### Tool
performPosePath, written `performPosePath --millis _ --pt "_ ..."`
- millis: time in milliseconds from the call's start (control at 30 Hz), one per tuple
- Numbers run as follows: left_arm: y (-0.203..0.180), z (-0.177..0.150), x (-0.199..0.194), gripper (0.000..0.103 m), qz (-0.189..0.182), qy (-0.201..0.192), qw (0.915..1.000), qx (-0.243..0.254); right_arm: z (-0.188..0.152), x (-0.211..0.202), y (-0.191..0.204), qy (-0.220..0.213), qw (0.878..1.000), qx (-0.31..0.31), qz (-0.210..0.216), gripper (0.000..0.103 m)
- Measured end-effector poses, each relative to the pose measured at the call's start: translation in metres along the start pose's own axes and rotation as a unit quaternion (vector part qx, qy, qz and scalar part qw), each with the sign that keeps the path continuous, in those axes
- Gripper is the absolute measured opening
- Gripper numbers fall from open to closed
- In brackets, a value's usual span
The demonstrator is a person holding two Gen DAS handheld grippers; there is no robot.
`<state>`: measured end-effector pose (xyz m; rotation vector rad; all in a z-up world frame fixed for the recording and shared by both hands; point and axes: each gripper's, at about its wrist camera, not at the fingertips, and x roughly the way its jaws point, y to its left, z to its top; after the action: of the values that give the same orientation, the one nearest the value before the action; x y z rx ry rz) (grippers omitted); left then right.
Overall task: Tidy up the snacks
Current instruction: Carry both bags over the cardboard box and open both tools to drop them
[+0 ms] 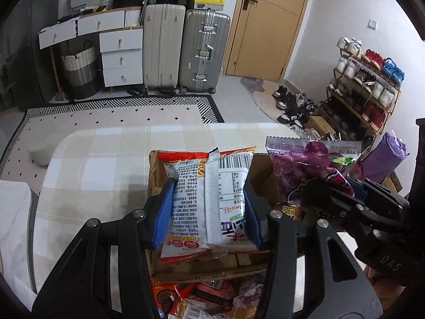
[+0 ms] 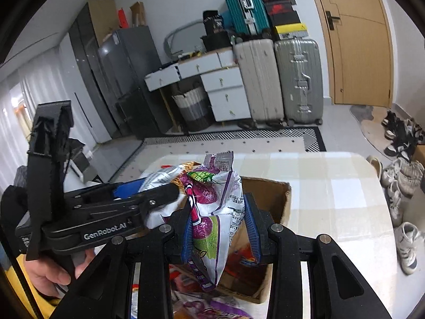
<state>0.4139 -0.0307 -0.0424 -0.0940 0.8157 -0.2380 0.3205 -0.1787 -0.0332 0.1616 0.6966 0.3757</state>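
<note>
Fingers of two grippers each clamp one snack packet (image 1: 209, 196) (image 2: 212, 212) above one cardboard box (image 2: 276, 199).

You are seeing both views under soft, even indoor light with a bright window glow behind the curtain (image 2: 18, 106) at the right-wrist view's left edge. Heavy fisheye bending curves the door (image 1: 268, 24), corners go black, and the worktop (image 1: 106, 164) looks slightly washed out.

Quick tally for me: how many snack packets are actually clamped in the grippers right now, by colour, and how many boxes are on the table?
Red-and-white packet, in the left gripper: 1
Purple-and-white packet, in the right gripper: 1
Cardboard box: 1
Total: 3
More loose packets lie below the box in both views, too jumbled to count.
</note>
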Motion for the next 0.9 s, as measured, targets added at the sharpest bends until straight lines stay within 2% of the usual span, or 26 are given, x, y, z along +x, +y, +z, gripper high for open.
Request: performPosePath --millis 133,333,433,733,900 --pt "0.003 0.003 0.033 0.045 0.004 0.011 0.9999 -0.003 -0.003 0.017 -0.009 0.019 1.0 0.005 0.002 0.034" --pt "0.008 -0.008 0.06 0.045 0.002 0.024 0.9997 -0.005 -0.01 0.038 -0.013 0.04 0.999 0.006 -0.001 0.034" --pt "0.007 -0.006 0.071 0.045 0.001 0.018 0.9998 -0.001 -0.011 0.045 -0.01 0.051 0.999 0.004 -0.005 0.034" --pt "0.016 -0.017 0.065 0.046 0.005 0.018 0.9998 -0.009 -0.019 0.059 -0.011 0.077 0.997 0.003 -0.021 0.034" --pt "0.019 -0.029 0.038 0.052 0.011 0.015 0.9998 -0.01 -0.02 0.064 -0.009 0.088 0.995 -0.005 -0.035 0.036"
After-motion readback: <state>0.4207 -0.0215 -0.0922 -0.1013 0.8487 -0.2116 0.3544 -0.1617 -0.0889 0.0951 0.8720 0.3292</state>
